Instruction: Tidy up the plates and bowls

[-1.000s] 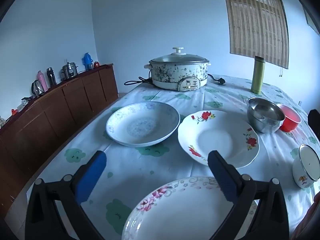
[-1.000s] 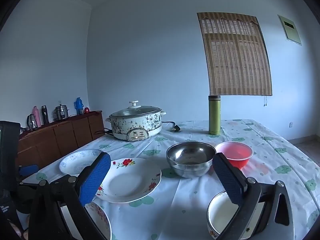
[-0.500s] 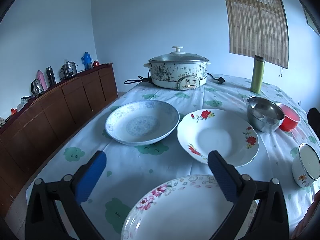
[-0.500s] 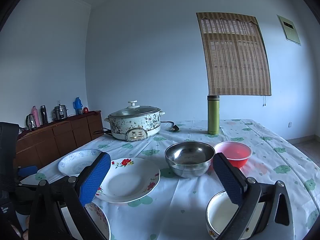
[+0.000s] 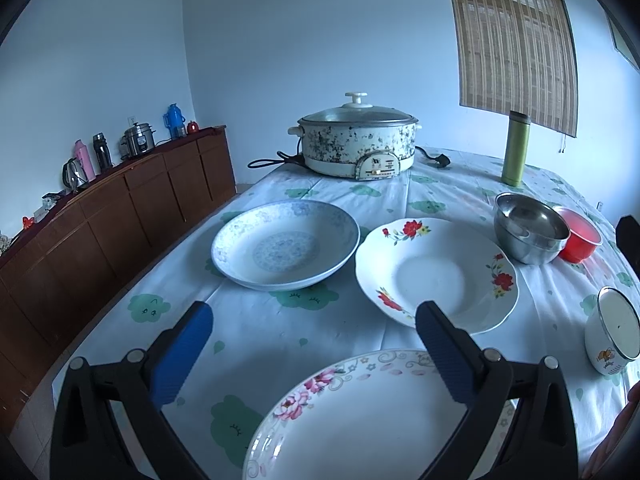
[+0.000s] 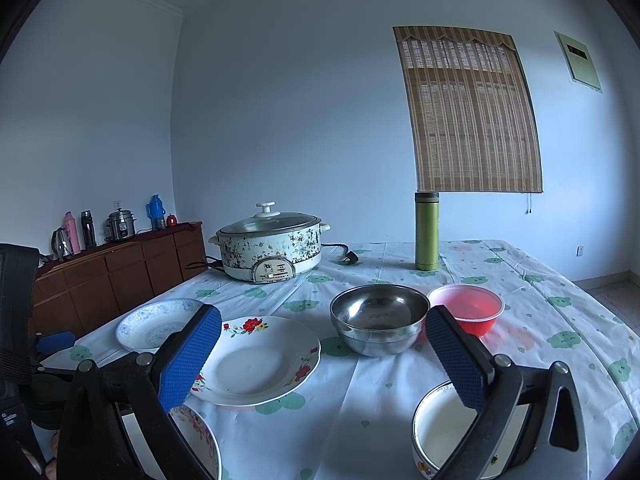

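Plates lie before my left gripper (image 5: 312, 332), whose jaws stand wide and empty: the pink-flowered plate (image 5: 360, 416) is just under its fingers, nearer than the red-flowered plate (image 5: 436, 272) behind it. My right gripper (image 6: 320, 340), also wide and empty, hangs over the white enamel bowl (image 6: 440, 436), which sits right of the pink-flowered plate.

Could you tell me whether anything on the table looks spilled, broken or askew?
Nothing stands out. The three plates, the steel bowl, the red bowl and the enamel bowl all sit upright and unbroken on the tablecloth, with no spill visible. The electric pot has its lid on.
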A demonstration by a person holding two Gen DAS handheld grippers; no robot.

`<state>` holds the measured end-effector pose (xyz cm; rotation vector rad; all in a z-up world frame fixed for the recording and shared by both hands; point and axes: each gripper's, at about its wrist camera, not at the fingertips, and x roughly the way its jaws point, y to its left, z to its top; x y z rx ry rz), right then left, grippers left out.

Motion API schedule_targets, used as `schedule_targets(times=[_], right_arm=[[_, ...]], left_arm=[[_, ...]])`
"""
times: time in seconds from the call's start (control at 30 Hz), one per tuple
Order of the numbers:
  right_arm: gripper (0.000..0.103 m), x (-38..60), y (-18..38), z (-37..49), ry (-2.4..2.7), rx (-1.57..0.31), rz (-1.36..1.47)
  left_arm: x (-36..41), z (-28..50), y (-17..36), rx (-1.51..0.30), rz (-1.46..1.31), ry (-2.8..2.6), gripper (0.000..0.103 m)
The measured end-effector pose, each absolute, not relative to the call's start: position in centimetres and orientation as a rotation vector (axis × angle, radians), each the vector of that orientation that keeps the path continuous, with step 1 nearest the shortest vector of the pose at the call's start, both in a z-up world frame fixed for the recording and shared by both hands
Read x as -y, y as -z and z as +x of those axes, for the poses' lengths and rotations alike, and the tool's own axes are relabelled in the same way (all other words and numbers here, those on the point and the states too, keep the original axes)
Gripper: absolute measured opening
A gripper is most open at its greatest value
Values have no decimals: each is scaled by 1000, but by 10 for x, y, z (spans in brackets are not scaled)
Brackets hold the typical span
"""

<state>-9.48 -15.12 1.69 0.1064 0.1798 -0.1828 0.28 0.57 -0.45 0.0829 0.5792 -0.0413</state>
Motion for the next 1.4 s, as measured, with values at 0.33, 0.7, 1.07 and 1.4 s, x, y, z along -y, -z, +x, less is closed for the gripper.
schedule_targets(times=[0.33, 0.7, 1.07, 1.4], right_arm=[[103, 151, -17, -95, 183, -179, 105], [103, 151, -17, -96, 184, -176, 108], [103, 152, -16, -95, 186, -173, 109], [103, 152, -16, -96, 186, -168, 106]], left_arm=[[-6, 3, 5, -578, 82, 41, 103], [-6, 2, 5, -579, 82, 41, 103], [-5, 2, 5, -579, 84, 41, 103], [-6, 2, 5, -580, 85, 42, 103]])
